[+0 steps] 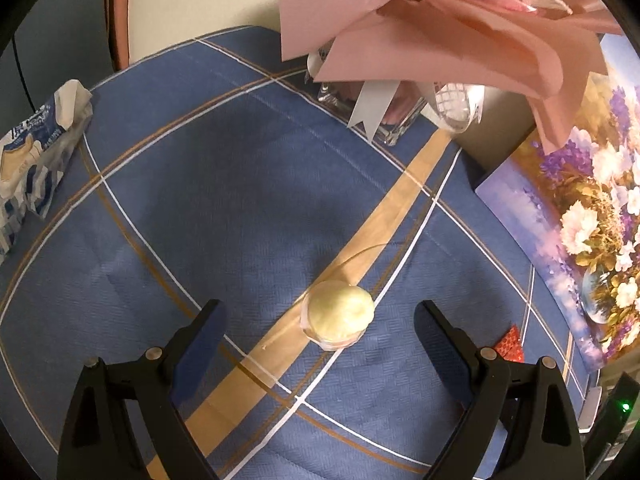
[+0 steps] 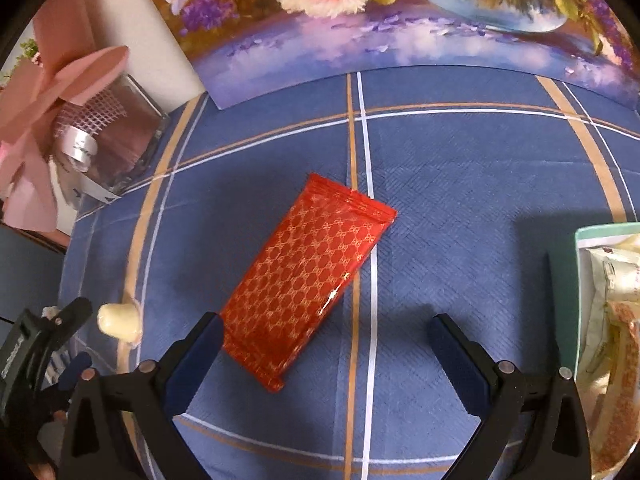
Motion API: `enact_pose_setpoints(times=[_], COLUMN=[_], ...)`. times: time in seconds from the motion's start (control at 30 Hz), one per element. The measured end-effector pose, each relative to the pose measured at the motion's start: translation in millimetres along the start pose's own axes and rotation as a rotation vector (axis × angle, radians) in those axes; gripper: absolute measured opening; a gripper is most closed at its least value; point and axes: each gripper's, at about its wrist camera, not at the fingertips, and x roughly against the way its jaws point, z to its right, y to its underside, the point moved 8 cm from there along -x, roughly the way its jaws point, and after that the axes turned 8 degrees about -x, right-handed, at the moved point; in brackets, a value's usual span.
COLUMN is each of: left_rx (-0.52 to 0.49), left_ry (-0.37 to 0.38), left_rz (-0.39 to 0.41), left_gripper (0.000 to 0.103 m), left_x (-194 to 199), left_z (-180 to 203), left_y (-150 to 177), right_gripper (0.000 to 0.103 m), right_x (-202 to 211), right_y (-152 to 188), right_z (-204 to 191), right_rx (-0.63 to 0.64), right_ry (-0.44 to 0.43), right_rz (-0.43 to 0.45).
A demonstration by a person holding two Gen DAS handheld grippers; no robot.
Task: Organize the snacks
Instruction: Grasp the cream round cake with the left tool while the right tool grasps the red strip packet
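A round pale-yellow pastry in clear wrap (image 1: 339, 314) lies on the blue checked tablecloth (image 1: 224, 184). My left gripper (image 1: 318, 322) hovers over it, open, its jaws wide on either side and not touching it. The same pastry (image 2: 119, 320) shows at the left of the right wrist view, with the left gripper (image 2: 74, 334) beside it. A red patterned snack packet (image 2: 306, 280) lies slanted on the cloth. My right gripper (image 2: 326, 338) is open above the packet's near end, nothing between its pads.
A crumpled blue-and-white wrapper (image 1: 38, 152) lies at the table's left edge. A glass vase with pink paper flowers (image 1: 384, 120) stands at the back. A floral painting (image 2: 400, 20) leans behind. A green-rimmed box with snacks (image 2: 608, 312) sits at the right.
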Motion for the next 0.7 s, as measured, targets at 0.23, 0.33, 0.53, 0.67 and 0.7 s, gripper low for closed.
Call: enact_pose_setpoints(times=[0.23, 0.33, 0.53, 0.67, 0.7], left_rx=[-0.013, -0.008, -0.011, -0.016, -0.021], left_ry=[0.009, 0.009, 0.003, -0.002, -0.009], left_rz=[-0.031, -0.039, -0.05, -0.05, -0.049], left_gripper=[0.094, 0.094, 0.093, 0.091, 0.086], left_x=[-16, -22, -32, -34, -34], left_z=[8, 8, 6, 5, 6], left_y=[7, 9, 10, 10, 10], right_gripper=[0.103, 0.103, 0.103, 0.103, 0.103], right_x=[-10, -17, -32, -42, -44], right_y=[-16, -23, -33, -35, -35], right_z=[-8, -13, -27, -39, -40], right_rx=[0.003, 0.01, 0.056, 0.099, 0.111], right_ry=[0.034, 0.063, 0.159, 0.206, 0.216], right_rz=[0.001, 0.006, 0.027, 0.04, 0.046])
